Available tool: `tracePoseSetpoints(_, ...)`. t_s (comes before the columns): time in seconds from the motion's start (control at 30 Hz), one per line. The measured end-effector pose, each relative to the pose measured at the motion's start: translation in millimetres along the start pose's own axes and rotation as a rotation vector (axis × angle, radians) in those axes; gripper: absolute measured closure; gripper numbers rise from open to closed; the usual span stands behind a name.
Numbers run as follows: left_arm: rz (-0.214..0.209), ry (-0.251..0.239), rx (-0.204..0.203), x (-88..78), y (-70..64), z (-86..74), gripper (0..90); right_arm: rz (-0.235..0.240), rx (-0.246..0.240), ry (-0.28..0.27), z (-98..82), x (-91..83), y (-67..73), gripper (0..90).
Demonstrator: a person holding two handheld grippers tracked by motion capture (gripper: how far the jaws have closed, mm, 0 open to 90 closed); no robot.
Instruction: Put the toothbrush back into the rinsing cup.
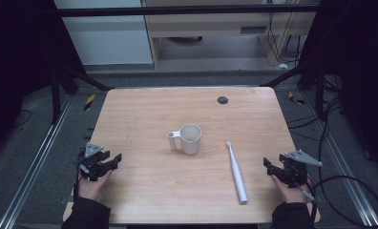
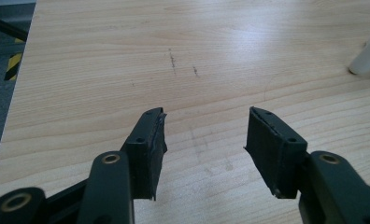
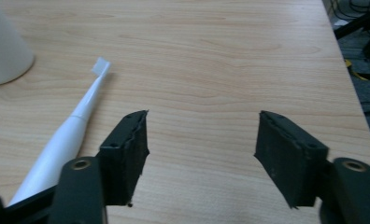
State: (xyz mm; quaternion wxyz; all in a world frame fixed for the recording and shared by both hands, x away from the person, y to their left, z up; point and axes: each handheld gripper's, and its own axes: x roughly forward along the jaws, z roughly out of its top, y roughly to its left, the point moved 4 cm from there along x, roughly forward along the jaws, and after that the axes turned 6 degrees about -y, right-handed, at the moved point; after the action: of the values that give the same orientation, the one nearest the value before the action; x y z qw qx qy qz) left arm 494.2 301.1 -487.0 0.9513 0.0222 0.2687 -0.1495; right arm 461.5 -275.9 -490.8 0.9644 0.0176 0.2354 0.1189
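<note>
My wooden table (image 1: 177, 191) sits on a dark floor strung with cables. At its left edge I hold the left gripper (image 1: 114, 160), jaws spread over bare wood. The white mug (image 1: 191, 139) stands mid-table, the white toothbrush (image 1: 236, 172) lying flat just right of it. My right gripper (image 1: 267, 164) waits beside the toothbrush, jaws apart, pinching nothing.

table (image 1: 144, 191) evenly lit, surroundings dark; soft glare; gripper views slightly blurred
</note>
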Motion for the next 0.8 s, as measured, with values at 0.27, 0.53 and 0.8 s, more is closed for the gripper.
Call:
tracePoseSetpoints(0.27, -0.013, 0.007, 0.011, -0.5, -2.8, -1.2, 47.3, 0.061, -0.034, 0.031, -2.9, -7.7, 15.3, 52.7)
tracePoseSetpoints(0.53, -0.013, 0.024, 0.029, 0.3, -5.2, -2.2, 48.6, 0.108, -0.083, 0.089, -8.8, -7.8, 30.7, 64.3)
tracePoseSetpoints(0.8, -0.025, 0.029, 0.039, 1.5, -9.8, -3.1, 48.8, 0.138, -0.102, 0.134, -12.4, -9.5, 44.6, 75.5)
